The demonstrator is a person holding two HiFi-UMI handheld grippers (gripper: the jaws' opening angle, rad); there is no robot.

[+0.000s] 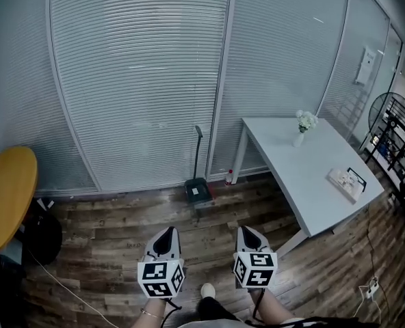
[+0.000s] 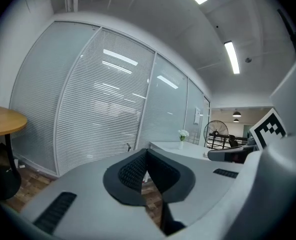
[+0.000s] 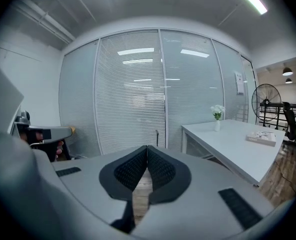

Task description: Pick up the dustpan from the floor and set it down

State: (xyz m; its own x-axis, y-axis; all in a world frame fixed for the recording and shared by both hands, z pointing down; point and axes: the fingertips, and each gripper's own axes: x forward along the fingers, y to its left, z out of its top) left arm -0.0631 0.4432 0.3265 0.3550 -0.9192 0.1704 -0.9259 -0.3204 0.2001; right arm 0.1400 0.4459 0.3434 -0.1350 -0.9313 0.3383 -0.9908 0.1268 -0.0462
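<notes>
The dustpan [image 1: 198, 191] is dark, with a long upright handle, and stands on the wooden floor against the glass partition. My left gripper [image 1: 165, 231] and right gripper [image 1: 247, 229] hover side by side over the floor, short of the dustpan and pointing toward it. Both are shut with nothing between their pads. In the left gripper view the jaws [image 2: 147, 152] meet, and the handle top [image 2: 128, 145] shows just left of them. Above the shut tips [image 3: 147, 148] in the right gripper view, the dustpan handle [image 3: 157, 132] rises.
A white table [image 1: 305, 173] stands at the right with a vase of flowers [image 1: 304, 124] and a book [image 1: 347, 181]. A small bottle [image 1: 228, 178] sits by its leg. A round yellow table [image 1: 7, 190] and a black bag [image 1: 42, 236] are at the left. A fan [image 1: 392, 115] stands far right.
</notes>
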